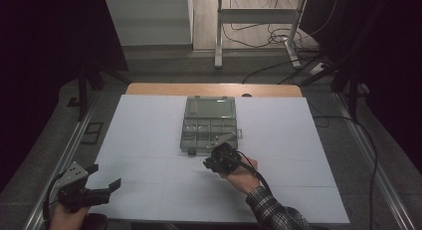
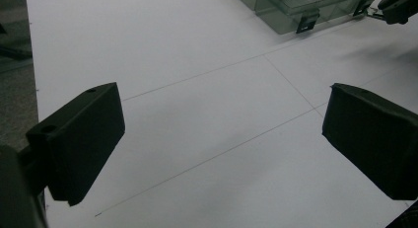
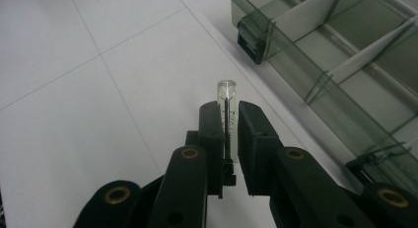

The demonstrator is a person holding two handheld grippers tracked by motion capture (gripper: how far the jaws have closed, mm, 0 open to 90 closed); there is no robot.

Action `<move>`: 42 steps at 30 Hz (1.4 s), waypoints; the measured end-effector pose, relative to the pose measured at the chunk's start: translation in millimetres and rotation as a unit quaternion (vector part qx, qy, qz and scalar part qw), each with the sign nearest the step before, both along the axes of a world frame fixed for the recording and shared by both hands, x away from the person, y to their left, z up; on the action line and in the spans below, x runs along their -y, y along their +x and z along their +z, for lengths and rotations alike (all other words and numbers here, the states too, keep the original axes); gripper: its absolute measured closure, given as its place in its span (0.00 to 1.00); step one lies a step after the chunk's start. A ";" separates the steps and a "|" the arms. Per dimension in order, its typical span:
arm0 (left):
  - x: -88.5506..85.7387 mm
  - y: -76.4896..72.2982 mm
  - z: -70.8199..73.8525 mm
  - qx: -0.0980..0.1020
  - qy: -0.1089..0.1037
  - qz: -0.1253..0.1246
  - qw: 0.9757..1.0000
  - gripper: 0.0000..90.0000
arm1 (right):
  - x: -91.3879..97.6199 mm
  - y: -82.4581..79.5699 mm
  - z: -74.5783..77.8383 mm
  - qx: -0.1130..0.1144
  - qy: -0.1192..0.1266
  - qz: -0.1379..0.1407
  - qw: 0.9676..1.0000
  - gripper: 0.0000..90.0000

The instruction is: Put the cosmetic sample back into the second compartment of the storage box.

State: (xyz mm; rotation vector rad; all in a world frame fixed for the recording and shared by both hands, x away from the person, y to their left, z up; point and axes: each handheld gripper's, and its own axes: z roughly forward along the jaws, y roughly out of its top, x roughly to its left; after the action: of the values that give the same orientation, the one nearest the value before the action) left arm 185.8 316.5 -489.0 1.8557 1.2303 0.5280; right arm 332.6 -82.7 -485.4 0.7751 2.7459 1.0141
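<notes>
Right gripper (image 3: 229, 114) jaws pinched nearly together; left gripper (image 2: 222, 139) rests low, jaws spread wide.

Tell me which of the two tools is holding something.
The right tool, beside the clear compartment box: its jaws are clamped on a small clear tube. The left tool has wide-open jaws with nothing between them.

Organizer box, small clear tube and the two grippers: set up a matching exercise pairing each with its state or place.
Things:
1. organizer box
2. clear tube
3. left gripper
4. right gripper

States:
A. jaws wide apart, nothing between them
B. lid open, at the middle of the white table
C. clamped between two jaws
D. shut, just in front of the box

Pairs: 1-B, 2-C, 3-A, 4-D
</notes>
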 end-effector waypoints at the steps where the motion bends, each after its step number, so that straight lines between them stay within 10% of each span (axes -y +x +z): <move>1: 0.1 0.1 0.0 0.000 -0.001 0.000 1.000 0.03 | 0.1 0.6 0.3 0.001 0.001 -0.001 1.000 0.90; 42: -0.5 1.8 -0.3 -0.002 -0.005 0.000 1.000 0.03 | -6.0 59.5 14.3 0.020 0.020 -0.052 0.998 0.90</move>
State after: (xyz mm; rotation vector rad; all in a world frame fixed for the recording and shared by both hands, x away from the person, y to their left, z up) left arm 187.7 316.9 -489.3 1.8490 1.2338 0.5174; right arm 392.2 -76.7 -471.0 0.8828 2.6298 1.0550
